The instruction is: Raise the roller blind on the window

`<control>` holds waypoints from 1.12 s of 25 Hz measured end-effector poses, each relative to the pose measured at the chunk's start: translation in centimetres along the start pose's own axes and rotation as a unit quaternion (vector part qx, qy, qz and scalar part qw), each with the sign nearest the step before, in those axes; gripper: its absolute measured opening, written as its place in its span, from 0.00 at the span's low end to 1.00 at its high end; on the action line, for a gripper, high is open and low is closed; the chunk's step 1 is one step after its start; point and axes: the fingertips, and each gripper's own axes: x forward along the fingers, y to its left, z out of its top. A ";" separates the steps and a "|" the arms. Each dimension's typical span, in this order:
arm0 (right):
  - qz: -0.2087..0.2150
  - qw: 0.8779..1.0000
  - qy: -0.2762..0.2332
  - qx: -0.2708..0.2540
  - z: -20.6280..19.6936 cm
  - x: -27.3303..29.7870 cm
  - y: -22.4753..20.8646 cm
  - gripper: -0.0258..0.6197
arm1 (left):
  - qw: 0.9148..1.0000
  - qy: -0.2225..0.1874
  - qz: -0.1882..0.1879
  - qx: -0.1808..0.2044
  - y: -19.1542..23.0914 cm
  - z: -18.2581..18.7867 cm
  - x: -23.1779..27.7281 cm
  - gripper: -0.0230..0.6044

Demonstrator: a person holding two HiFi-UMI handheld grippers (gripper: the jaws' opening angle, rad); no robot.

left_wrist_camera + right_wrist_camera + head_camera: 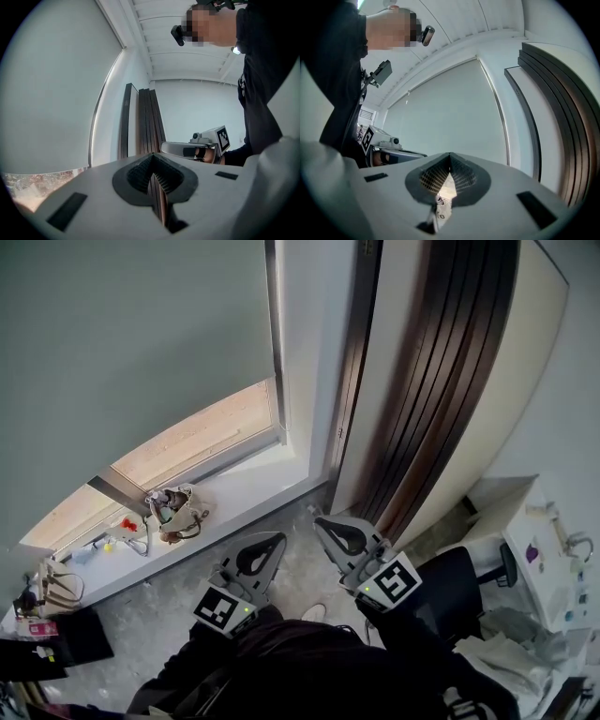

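Observation:
The grey roller blind (pixel 131 343) hangs down over most of the window and ends a little above the sill, leaving a bright strip of glass (pixel 202 432) below it. Both grippers are held low in front of me, away from the blind. My left gripper (pixel 277 539) is shut with nothing between its jaws. My right gripper (pixel 320 519) is beside it, also shut and empty. In the left gripper view the blind (pixel 56 93) fills the left side beyond the closed tips (pixel 153 155). The right gripper view looks up at the blind (pixel 450 112) over its closed tips (pixel 450 154).
Small bags and bits of clutter (pixel 173 512) lie on the white window sill (pixel 253 479). Dark long panels (pixel 441 381) lean against the wall right of the window. A black chair (pixel 469 587) and a white table (pixel 544 549) stand at the right.

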 end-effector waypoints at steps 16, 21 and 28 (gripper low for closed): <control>-0.021 1.000 0.016 -0.010 -1.6 18.0 -7.4 0.04 | 0.999 -0.005 -0.027 -0.028 20.3 -0.1 4.2 0.05; -0.053 0.998 0.021 -0.015 -2.0 23.0 -10.3 0.04 | 0.997 0.011 -0.068 -0.039 25.3 0.2 6.0 0.05; -0.071 0.997 0.024 -0.011 -2.2 26.2 -14.3 0.04 | 0.996 0.024 -0.088 -0.023 29.2 0.6 9.7 0.05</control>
